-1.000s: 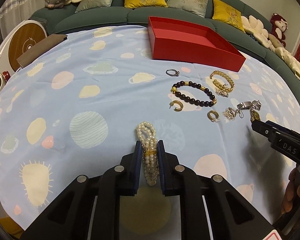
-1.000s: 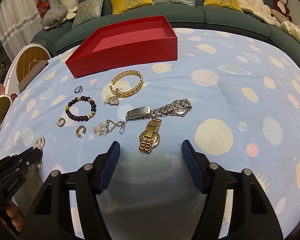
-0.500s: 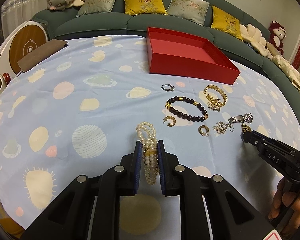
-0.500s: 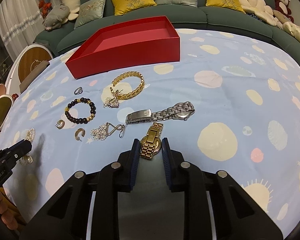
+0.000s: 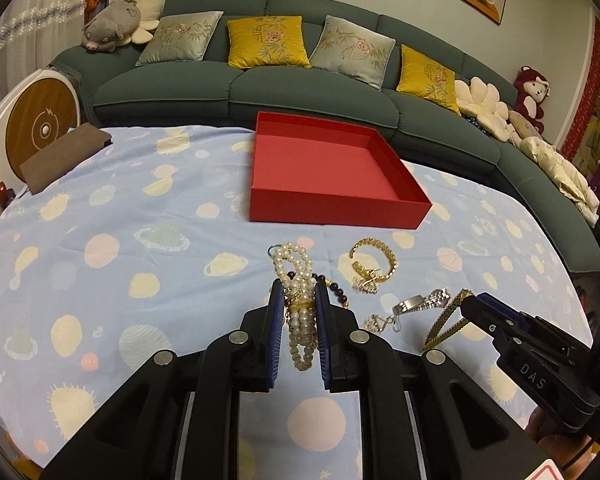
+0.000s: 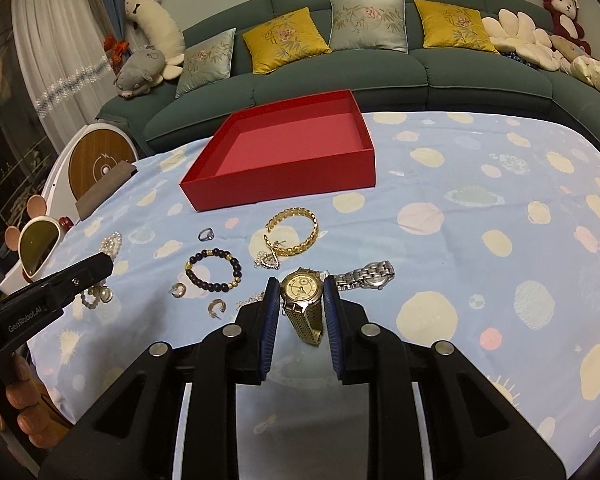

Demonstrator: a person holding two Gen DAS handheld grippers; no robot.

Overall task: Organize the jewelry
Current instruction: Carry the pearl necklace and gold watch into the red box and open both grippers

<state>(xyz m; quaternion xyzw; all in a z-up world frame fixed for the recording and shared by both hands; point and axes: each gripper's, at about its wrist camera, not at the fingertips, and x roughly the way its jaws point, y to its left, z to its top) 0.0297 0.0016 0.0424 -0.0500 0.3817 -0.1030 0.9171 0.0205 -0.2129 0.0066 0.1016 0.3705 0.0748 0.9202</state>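
- Nearest us, our left hand-held gripper [image 5: 297,332] is clamped on the pearl bracelet [image 5: 296,280], lifted off the tabletop [image 5: 100,280]; our right hand-held gripper [image 6: 299,312] grips the gold watch [image 6: 302,292] by its case.
- We judge both should travel level and high enough to clear the near wall, loosening only over the red box [image 5: 320,168], whose floor is bare.
- Further out lie the bead bracelet [image 6: 214,270], gold bangle [image 6: 294,232] and silver watch [image 6: 366,276].
- Only the right view shows the ring [image 6: 206,233] and two earrings [image 6: 178,290]; the left hides them behind pearls.
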